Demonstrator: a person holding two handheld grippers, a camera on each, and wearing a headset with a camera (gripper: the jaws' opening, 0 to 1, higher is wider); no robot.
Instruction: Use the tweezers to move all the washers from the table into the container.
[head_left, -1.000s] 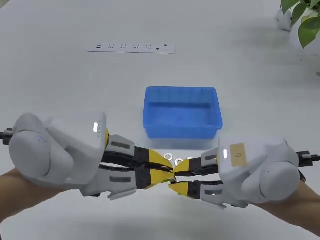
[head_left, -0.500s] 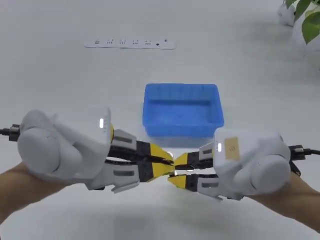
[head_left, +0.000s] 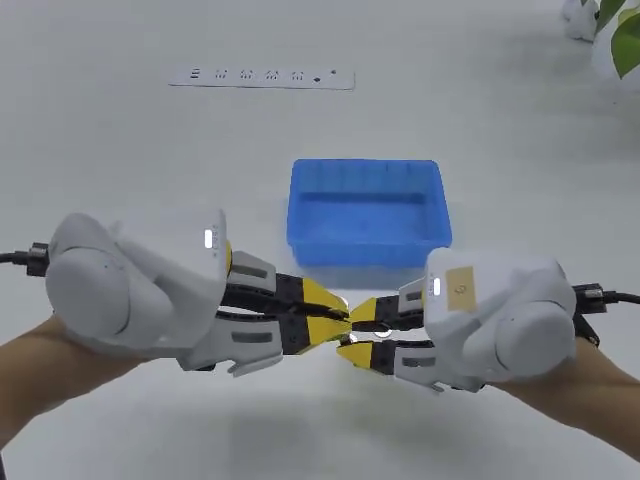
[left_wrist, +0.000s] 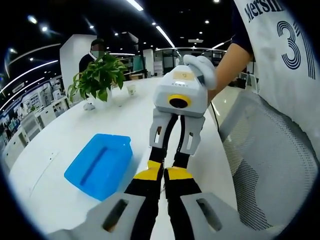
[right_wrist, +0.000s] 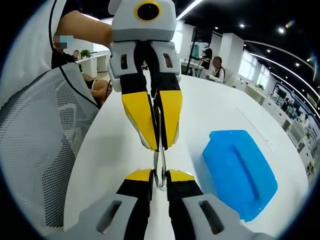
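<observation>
The tweezers (right_wrist: 159, 162) are off the surface, bridging the two grippers, which meet tip to tip just this side of the container (head_left: 365, 250). In the right gripper view the left hand-held gripper (right_wrist: 160, 142) has its yellow jaws pressed together on the tweezers' shaft. The right hand-held gripper (right_wrist: 160, 176) has its jaws drawn in close about the tweezers' near end and seems to me to pinch it. I cannot make out the washers; I judge they lie under the meeting jaws, where the head view is blocked.

I read this step as settling the tweezers into a working grip. To do it well, I would let one gripper carry the tool firmly while the other shifts. I want the clamp to end up on the springy middle so the tips can open and close, and the tips pointing down and clear of both sets of jaws. A thin steel tool will twist or slip if both sides loosen at once.

The container is open-topped and I see nothing in it. A power strip (head_left: 262, 77) lies well beyond it, and a plant (head_left: 620, 30) stands at the far right. Neither is in the way; the bulky gripper bodies themselves are what hide the work
</observation>
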